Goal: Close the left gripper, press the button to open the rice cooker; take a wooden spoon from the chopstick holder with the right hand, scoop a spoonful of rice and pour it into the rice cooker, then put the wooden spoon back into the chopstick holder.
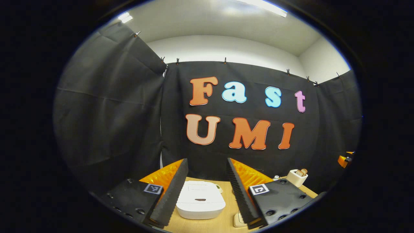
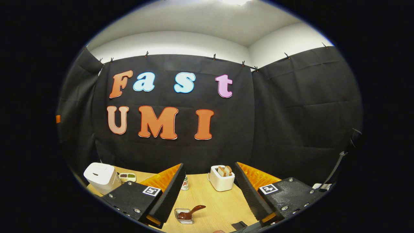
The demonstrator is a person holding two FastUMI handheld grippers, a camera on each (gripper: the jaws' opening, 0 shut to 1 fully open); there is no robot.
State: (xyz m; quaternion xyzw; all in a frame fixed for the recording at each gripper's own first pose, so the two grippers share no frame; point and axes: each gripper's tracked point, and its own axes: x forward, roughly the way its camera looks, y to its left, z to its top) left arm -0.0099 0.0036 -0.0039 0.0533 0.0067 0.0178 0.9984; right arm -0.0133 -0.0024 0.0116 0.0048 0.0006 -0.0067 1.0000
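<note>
Wooden worktop w/ closed white rice cooker sitting btwn left gripper fingers, spread wide & empty, while right gripper fingers, likewise spread, frame white toaster and dark wooden spoon in its small holder.

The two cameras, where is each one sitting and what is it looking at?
Left gripper view: rides on the left gripper, looking forward along its open fingers at the closed white rice cooker on the wooden table.
Right gripper view: rides on the right gripper, fingers open, facing the toaster holding bread, with a small glass dish nearer.
Shared: both see the rice cooker, the toaster, the table and the black cloth wall.
</note>
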